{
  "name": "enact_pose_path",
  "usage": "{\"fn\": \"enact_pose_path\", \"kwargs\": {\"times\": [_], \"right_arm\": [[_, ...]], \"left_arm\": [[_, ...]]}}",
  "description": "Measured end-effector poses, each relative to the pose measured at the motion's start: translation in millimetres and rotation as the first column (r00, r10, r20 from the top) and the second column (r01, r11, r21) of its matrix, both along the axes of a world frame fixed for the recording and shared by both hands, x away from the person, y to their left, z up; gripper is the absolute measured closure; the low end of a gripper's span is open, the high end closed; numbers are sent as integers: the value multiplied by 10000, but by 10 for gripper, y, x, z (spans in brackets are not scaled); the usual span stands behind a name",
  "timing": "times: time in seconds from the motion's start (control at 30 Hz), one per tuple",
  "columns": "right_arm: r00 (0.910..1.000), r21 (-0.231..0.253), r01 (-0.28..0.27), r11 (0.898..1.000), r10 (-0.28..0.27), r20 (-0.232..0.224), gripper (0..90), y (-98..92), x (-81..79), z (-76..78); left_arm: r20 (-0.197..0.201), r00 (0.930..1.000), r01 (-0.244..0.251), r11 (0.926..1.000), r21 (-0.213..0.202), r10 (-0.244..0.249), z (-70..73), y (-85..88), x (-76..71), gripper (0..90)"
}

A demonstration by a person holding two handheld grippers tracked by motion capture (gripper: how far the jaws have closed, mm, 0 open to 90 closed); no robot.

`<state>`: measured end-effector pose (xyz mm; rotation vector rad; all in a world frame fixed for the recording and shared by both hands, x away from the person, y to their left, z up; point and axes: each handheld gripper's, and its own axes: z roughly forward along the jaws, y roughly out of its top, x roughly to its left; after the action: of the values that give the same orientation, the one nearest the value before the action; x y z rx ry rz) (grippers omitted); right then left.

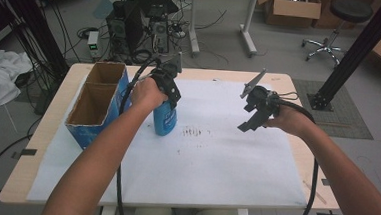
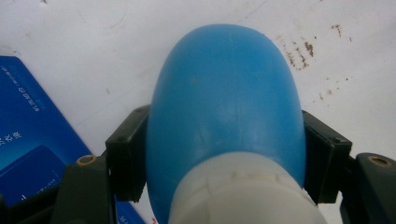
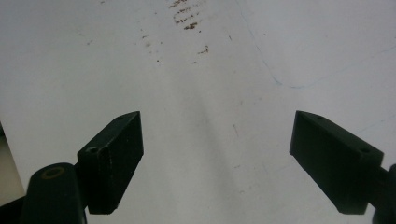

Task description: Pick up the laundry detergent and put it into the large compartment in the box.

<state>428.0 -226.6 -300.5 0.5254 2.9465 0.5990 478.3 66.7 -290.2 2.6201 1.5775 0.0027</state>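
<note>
Overhead, the high view lists: one table under a white sheet; one blue bottle standing upright on the sheet, left of centre; one open blue carton with two compartments just beside the bottle at its 9 o'clock; a patch of brown marks near the bottle at its 3 o'clock. The left gripper sits on the bottle's top from above. The right gripper hangs over the sheet well apart, at the bottle's 3 o'clock, its jaws spread and nothing between them.

Left gripper view: the blue bottle is seen from the top down, its white collar at 6 o'clock. Both black pads press against the bottle's sides at 9 and 3 o'clock; the tool is clamped on it. A corner of the blue carton lies at 8 o'clock, brown marks at 2 o'clock.

Right gripper view: two black jaws stand wide apart, holding nothing, above the bare white sheet. Brown marks lie at 12 o'clock.
</note>
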Motion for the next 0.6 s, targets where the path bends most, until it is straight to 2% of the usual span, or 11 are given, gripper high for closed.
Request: {"fn": "enact_pose_path", "kwargs": {"times": [0.6], "right_arm": [[10000, -10, 30, 10000, -30, -7, 173, -4, 5, 1]], "left_arm": [[42, 10000, 28, 10000, 10, -28, -5, 2, -3, 368]]}}
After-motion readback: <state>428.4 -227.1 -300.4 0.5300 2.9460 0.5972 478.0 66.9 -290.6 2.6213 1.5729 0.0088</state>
